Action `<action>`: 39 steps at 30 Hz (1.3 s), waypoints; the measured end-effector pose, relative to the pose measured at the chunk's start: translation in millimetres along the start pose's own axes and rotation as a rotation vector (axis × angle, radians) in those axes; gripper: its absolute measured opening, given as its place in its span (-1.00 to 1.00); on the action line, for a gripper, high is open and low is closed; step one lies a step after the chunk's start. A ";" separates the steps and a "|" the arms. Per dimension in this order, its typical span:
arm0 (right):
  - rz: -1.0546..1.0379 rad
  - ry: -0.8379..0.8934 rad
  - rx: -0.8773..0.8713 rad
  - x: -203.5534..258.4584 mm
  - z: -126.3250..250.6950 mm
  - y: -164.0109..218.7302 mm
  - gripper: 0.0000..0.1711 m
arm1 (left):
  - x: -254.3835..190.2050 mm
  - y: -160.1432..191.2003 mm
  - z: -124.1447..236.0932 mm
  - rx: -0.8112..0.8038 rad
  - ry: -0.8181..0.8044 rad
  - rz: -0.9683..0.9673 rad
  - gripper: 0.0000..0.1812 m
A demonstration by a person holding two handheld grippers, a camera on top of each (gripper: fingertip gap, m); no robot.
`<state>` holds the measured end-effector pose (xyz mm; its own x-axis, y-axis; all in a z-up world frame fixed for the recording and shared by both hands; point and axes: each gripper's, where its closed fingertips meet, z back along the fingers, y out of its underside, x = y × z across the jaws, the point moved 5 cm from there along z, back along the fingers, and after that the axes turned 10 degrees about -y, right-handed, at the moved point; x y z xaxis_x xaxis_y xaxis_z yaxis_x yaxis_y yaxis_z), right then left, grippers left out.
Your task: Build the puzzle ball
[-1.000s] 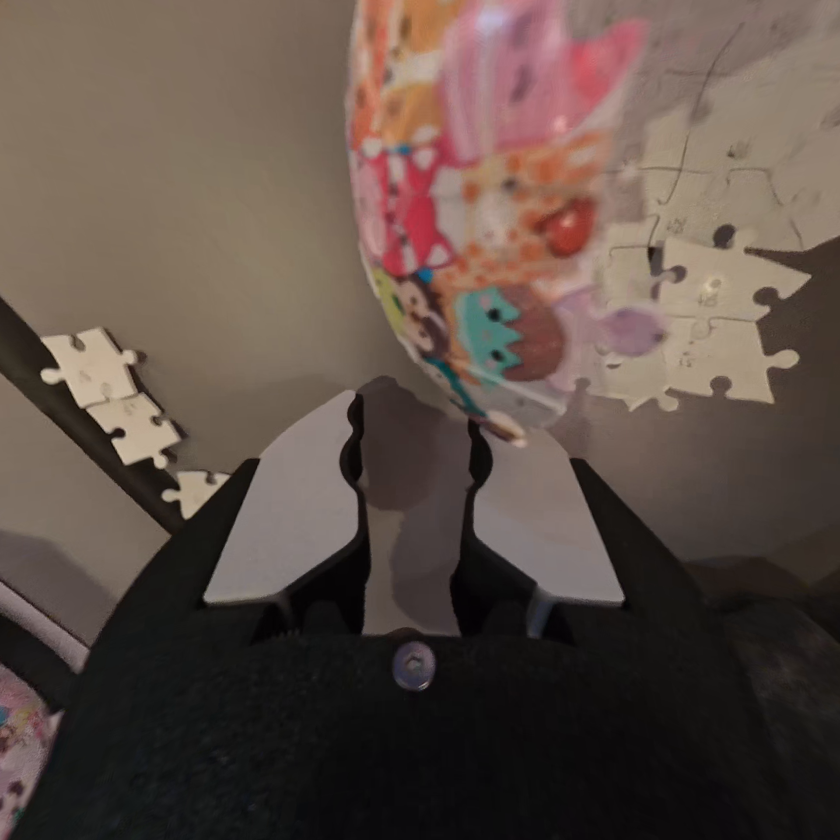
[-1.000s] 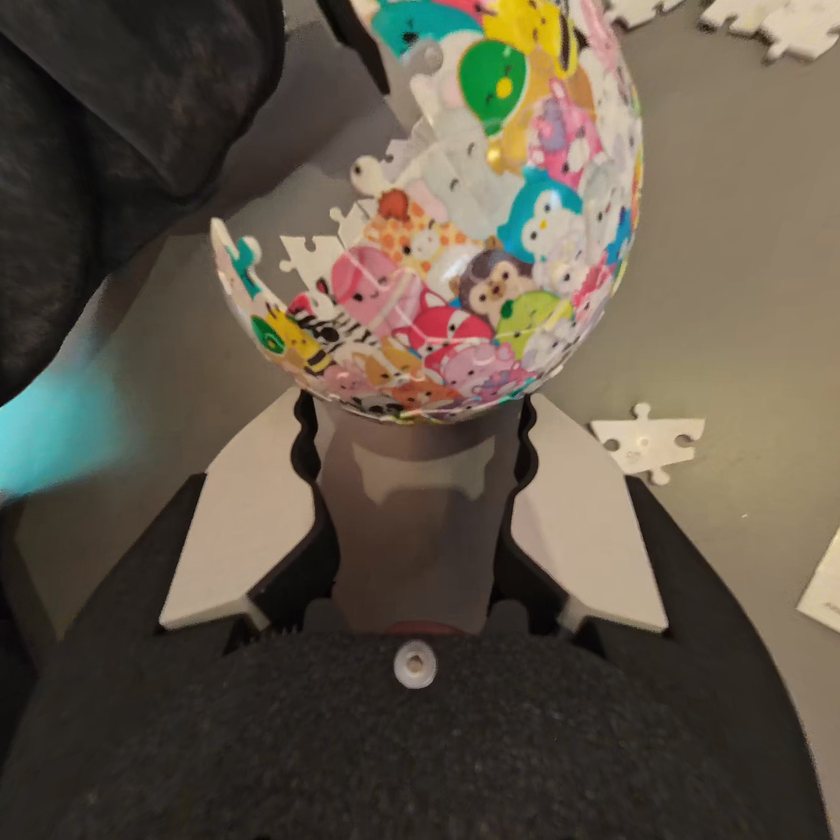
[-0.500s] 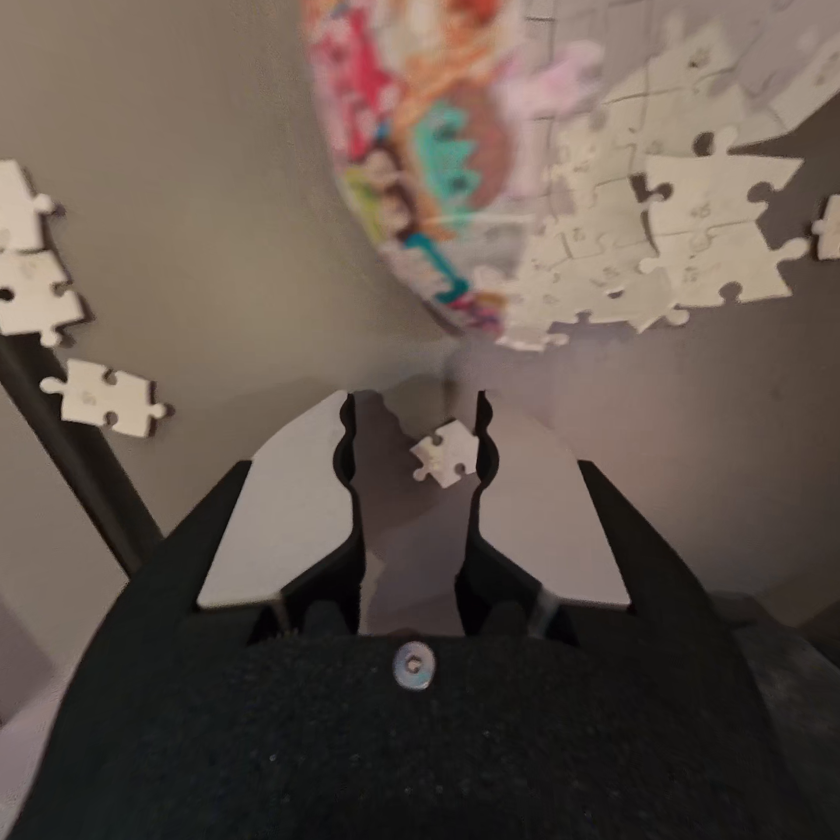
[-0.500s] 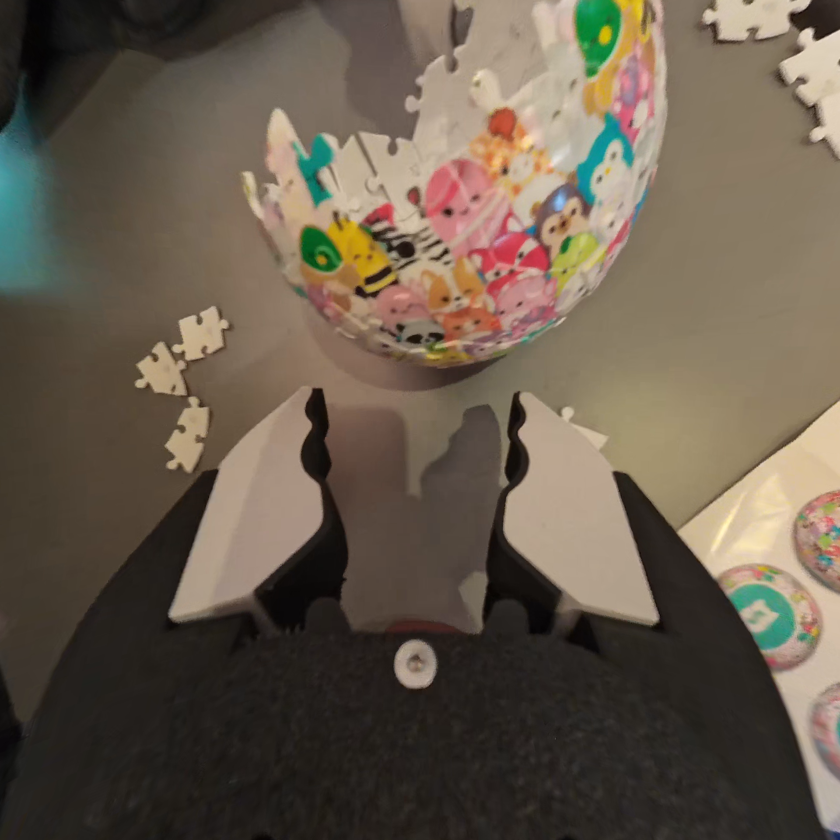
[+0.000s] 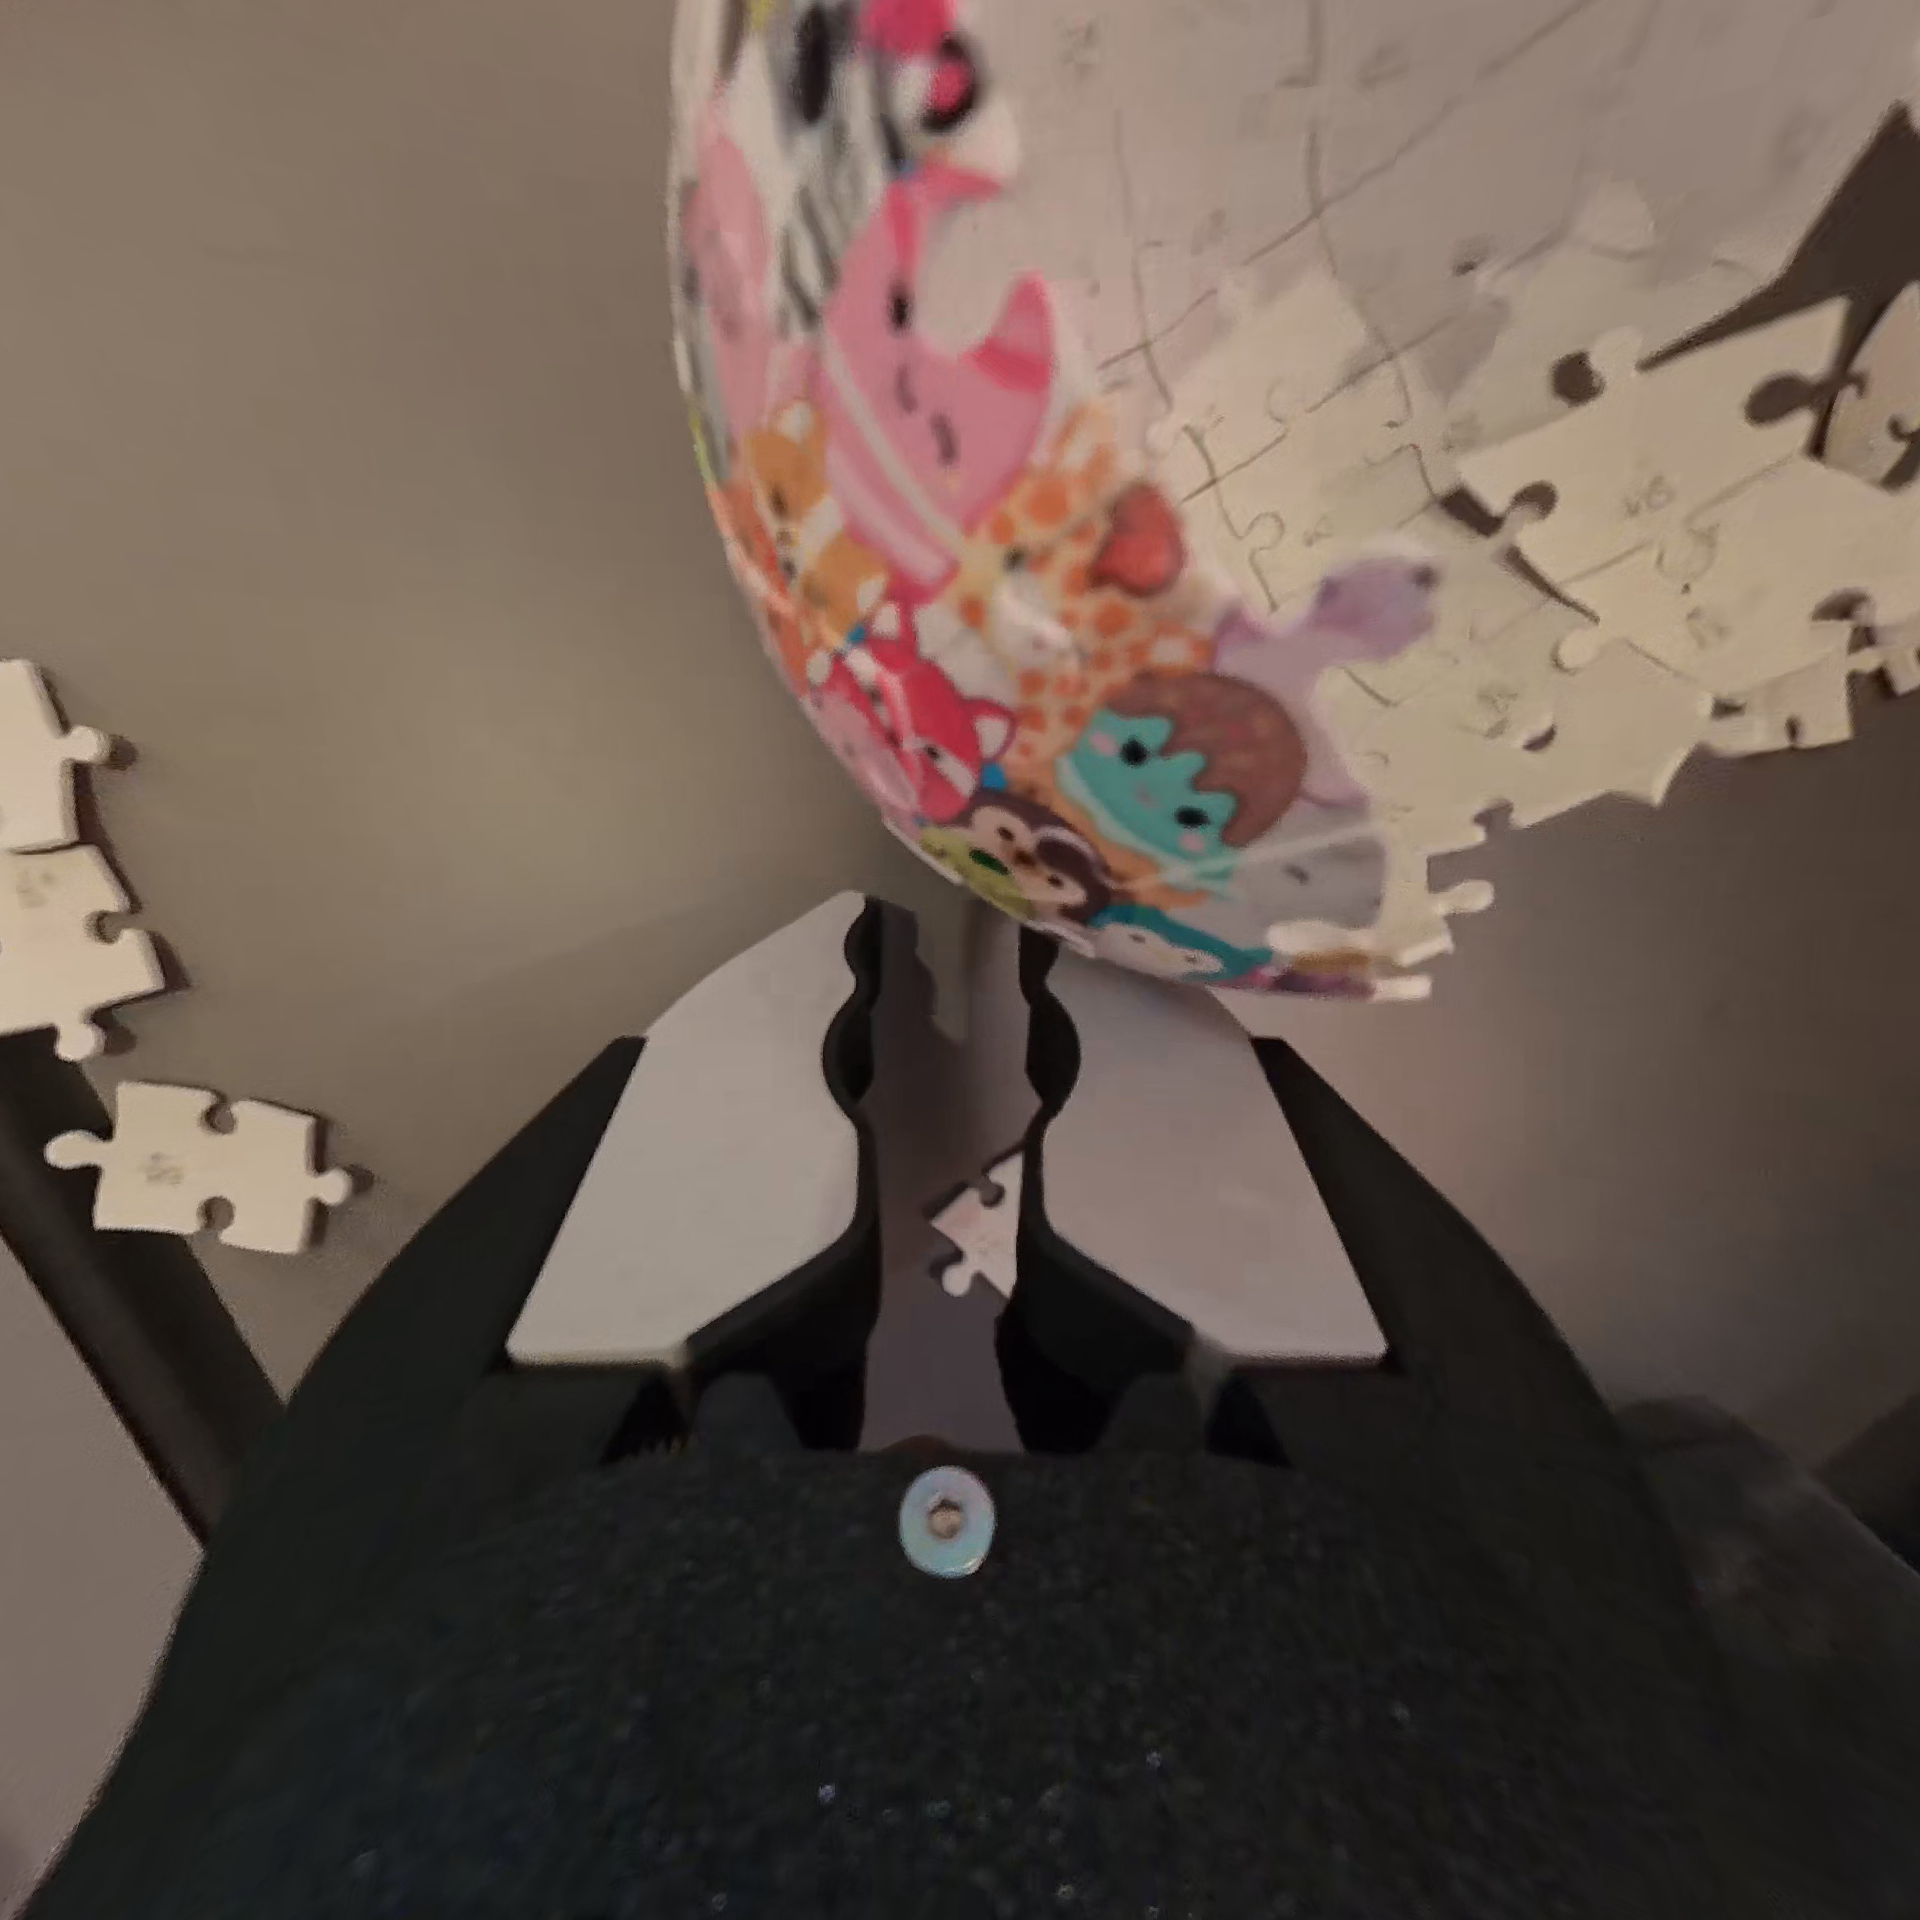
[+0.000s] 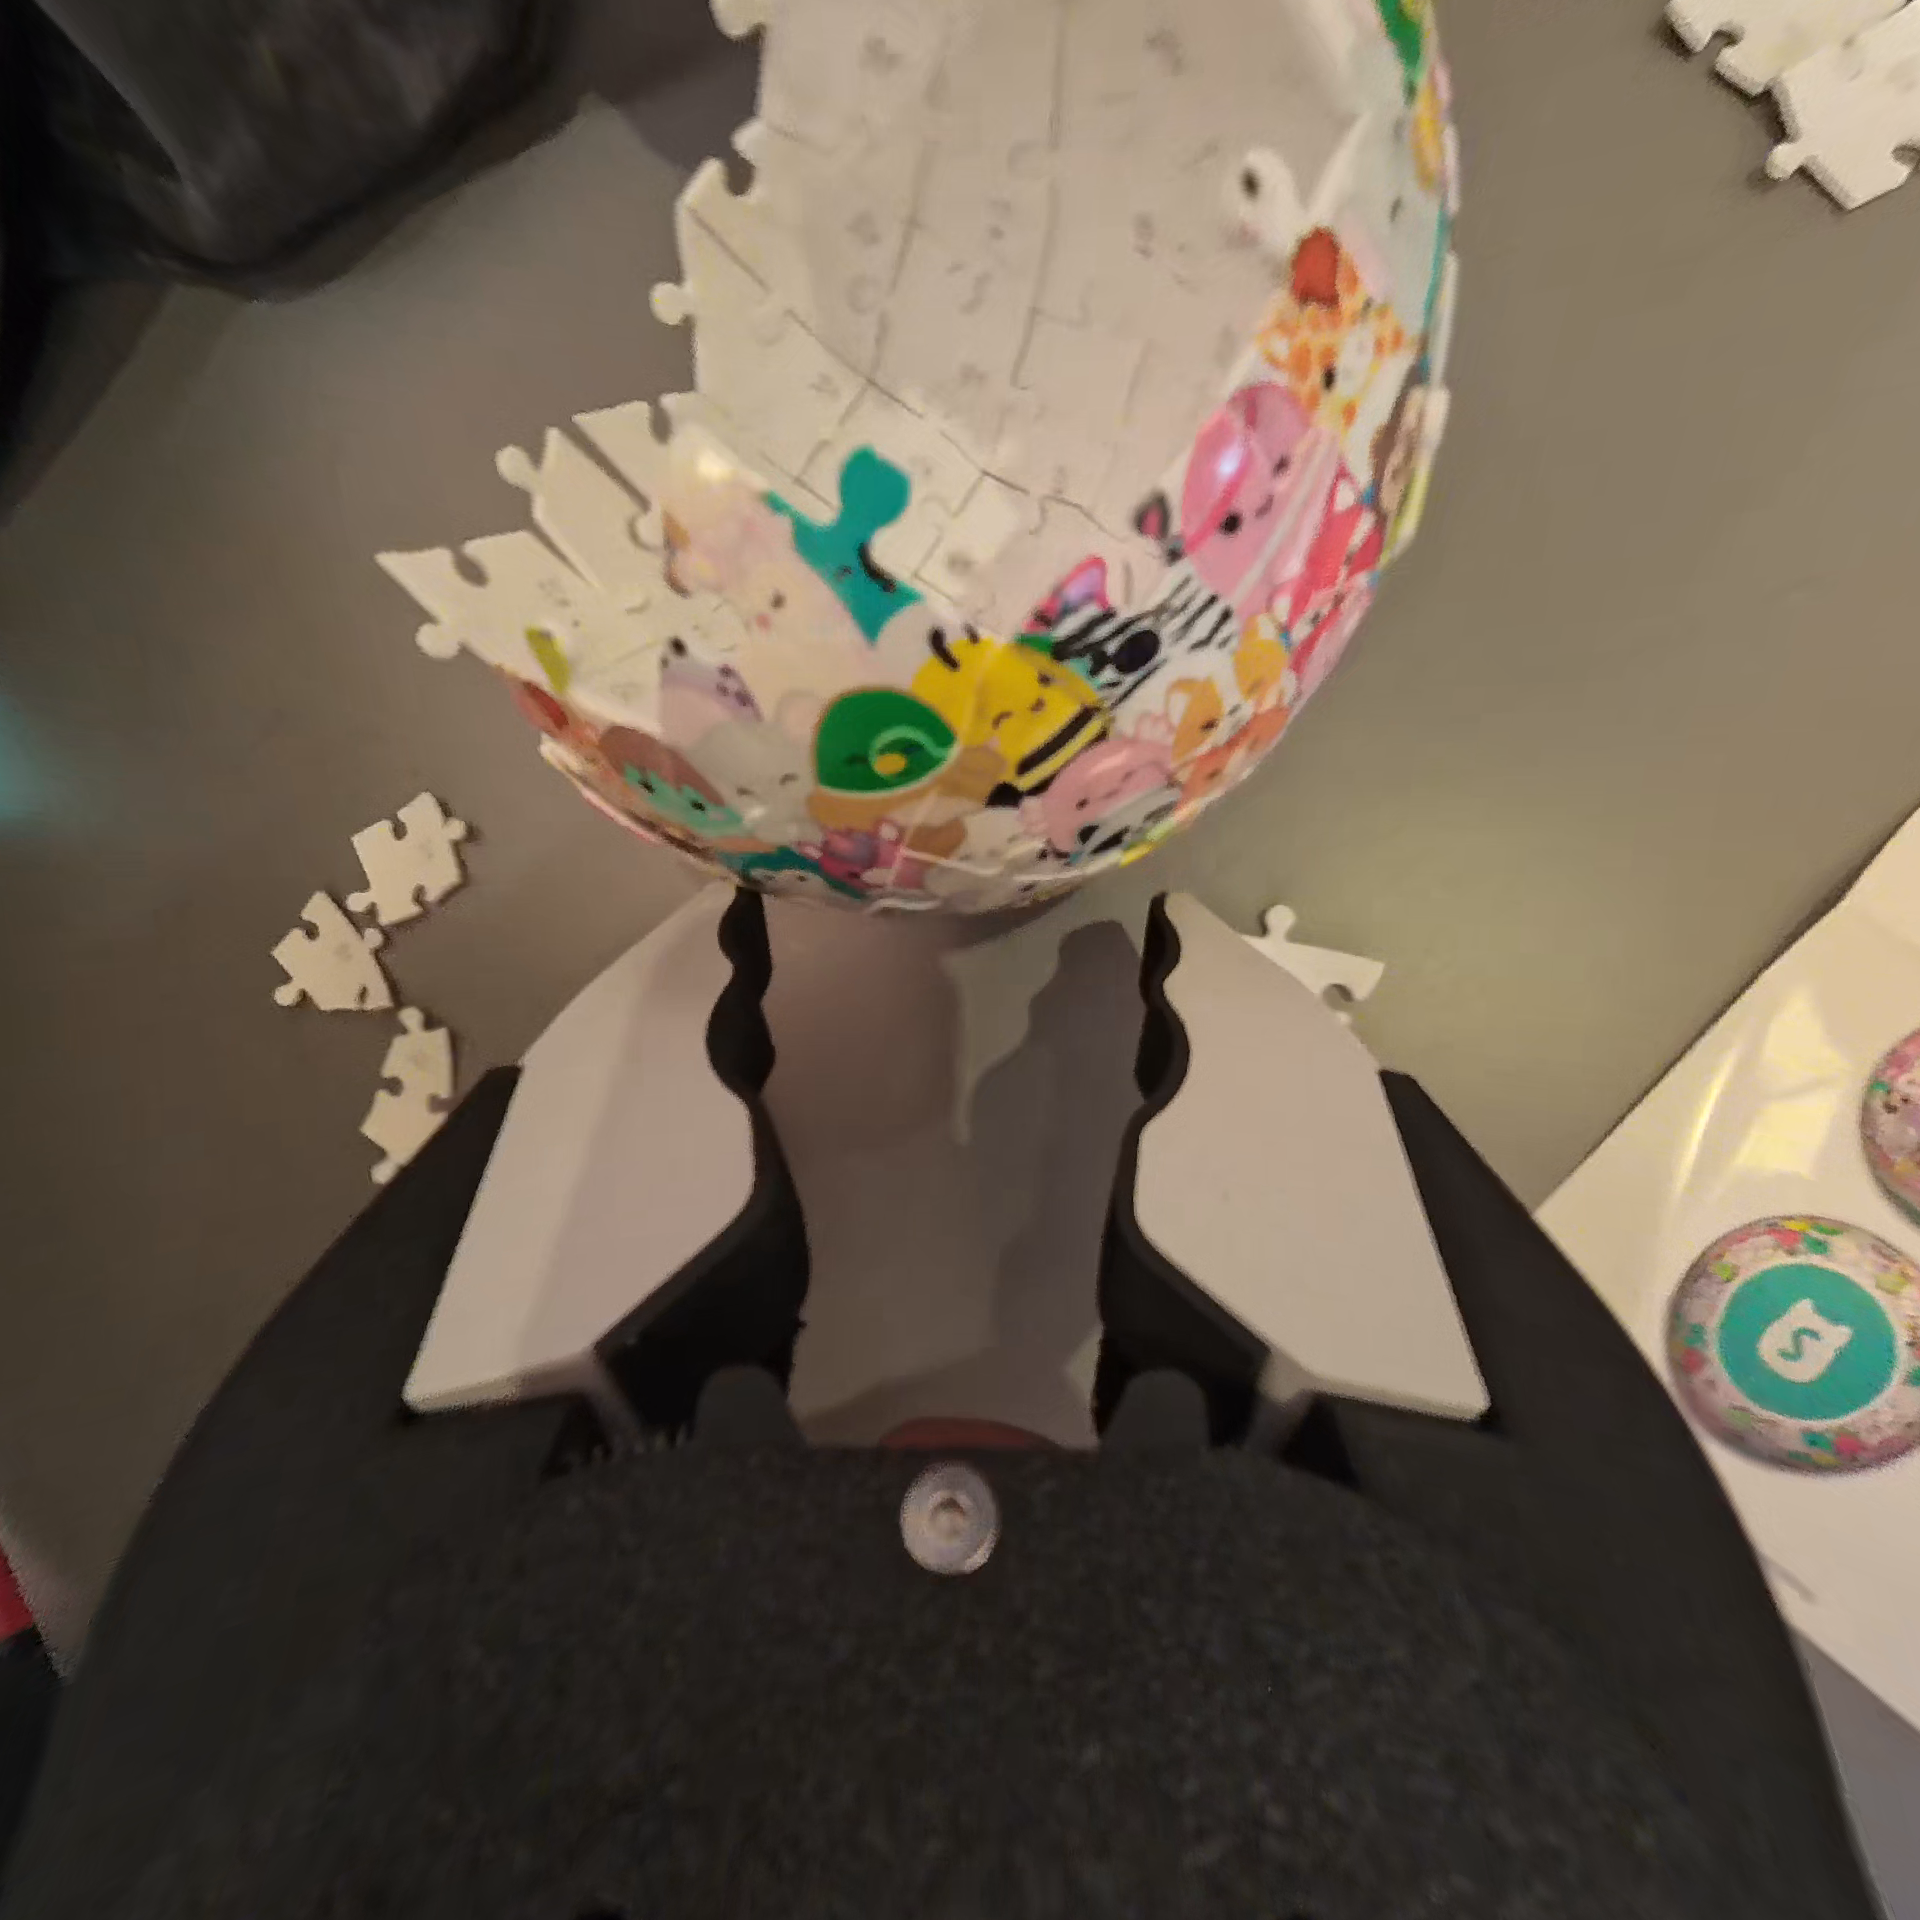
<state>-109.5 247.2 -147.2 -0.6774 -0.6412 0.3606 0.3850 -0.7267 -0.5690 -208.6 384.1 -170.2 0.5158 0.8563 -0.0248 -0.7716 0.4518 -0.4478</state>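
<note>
The puzzle ball is a part-built shell, coloured cartoon animals outside and white inside, standing on the grey table with its opening up. My right gripper is open and empty, its tips just under the shell's near edge. The ball also shows in the left wrist view at the upper right. My left gripper is narrowly open, tips close to the ball's lower side. A small white loose piece lies on the table below the gap, partly hidden by the right finger.
White loose pieces lie left of the ball, at the far right and by my right finger. More lie at the left in the left wrist view, over a dark bar. A white sheet with round pictures lies at the right. One gripper's finger ends stand about 12 cm off the other's. To the small white loose piece: left tips about 7 cm, right tips about 20 cm.
Both grippers have moved in toward the ball, which now looks larger and shows more of its white inside. The small piece has slid back along the left gripper's gap.
</note>
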 end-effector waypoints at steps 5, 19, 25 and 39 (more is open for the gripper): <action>0.117 0.040 0.086 -16.7 6.3 0.9 -0.17 | -15.7 6.4 8.9 -0.024 -0.002 0.023 -0.72; 0.384 -0.352 0.416 -33.5 -13.8 -22.5 -0.03 | -28.0 11.0 7.1 -0.016 0.128 0.154 -0.33; 0.512 -0.227 0.417 -37.6 -11.3 -32.5 0.00 | -26.9 8.7 18.5 -0.012 -0.037 0.088 -0.42; 1.026 0.467 0.341 -64.3 -2.1 -58.4 -0.05 | -20.9 1.6 38.7 0.015 -0.518 0.015 -0.36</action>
<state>-89.8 331.4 -138.7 -0.0896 -0.8629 -0.4974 0.9832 0.0033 -0.1827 -235.0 376.6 -135.9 0.2556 0.8723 0.4168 -0.7846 0.4390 -0.4378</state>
